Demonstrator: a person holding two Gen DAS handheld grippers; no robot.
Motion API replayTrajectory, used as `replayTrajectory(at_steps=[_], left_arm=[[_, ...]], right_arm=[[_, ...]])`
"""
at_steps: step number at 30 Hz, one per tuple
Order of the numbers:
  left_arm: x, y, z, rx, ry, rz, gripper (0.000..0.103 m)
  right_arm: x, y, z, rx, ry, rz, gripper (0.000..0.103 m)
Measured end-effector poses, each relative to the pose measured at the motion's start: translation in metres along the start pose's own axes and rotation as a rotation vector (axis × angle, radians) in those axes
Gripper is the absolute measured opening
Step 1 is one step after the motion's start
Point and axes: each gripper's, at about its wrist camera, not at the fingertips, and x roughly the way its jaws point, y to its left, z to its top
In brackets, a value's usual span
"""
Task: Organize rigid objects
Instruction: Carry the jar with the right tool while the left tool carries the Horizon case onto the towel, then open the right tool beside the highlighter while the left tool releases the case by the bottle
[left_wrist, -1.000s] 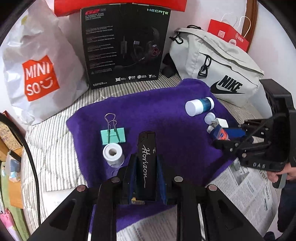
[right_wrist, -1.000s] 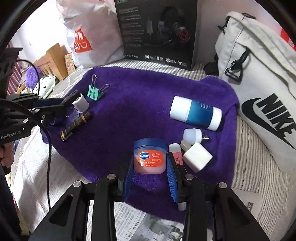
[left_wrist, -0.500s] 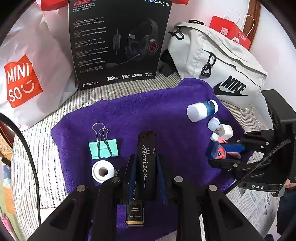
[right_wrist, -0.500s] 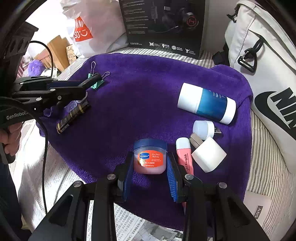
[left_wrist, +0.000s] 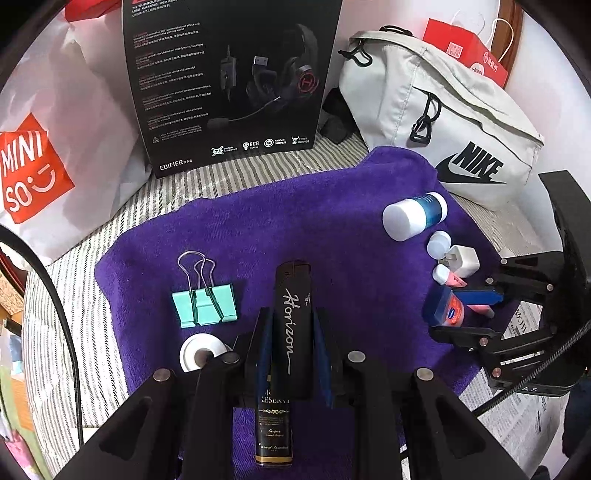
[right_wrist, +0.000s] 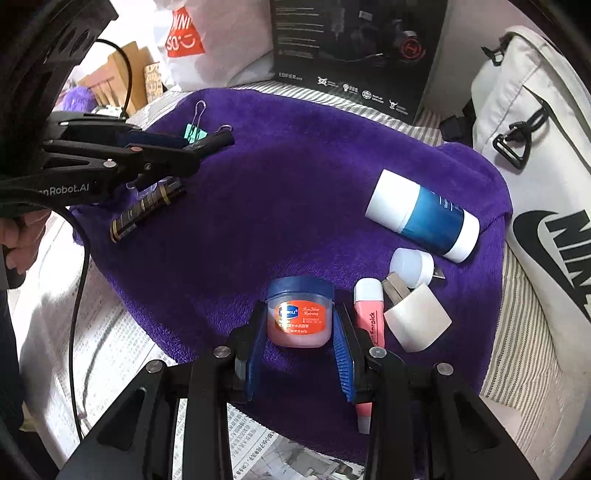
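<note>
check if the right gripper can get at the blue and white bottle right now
Probably not yet: the right gripper has its jaws around the small jar. The blue and white bottle lies unobstructed on the purple towel beyond.

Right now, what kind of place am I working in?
Probably a home bedroom, set up on a bed: a purple towel lies over striped bedding, with a Nike bag, a Miniso shopping bag and a headset box propped behind.
</note>
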Motion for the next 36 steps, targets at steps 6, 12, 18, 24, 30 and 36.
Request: replayTrajectory(at_steps=[6,12,18,24,30,36], left_arm=[[0.001,0.000,0.001,0.000,0.003,0.001,0.021],[0.006,0.001,0.006,-0.014,0.008,0.002,0.021],[0.019,0.000,0.009,-0.021,0.032,-0.003,0.021],[0.029,-0.004,0.014,-0.014,0.049,-0.008,0.021],[0.034,-0.007,0.018,-0.002,0.057,-0.010,0.021],[0.038,-0.012,0.019,0.021,0.059,0.007,0.022]], right_arm=[[0.000,0.000,0.001,-0.011,0.004,0.007,0.036],[-0.001,-0.005,0.000,0.008,-0.008,0.033,0.038],[-0.004,-0.012,-0.006,0.037,-0.007,0.054,0.050],[-0.007,-0.014,-0.009,0.046,-0.015,0.061,0.050],[-0.013,-0.016,-0.014,0.060,-0.022,0.068,0.050],[-0.017,-0.020,-0.019,0.083,-0.035,0.075,0.051]])
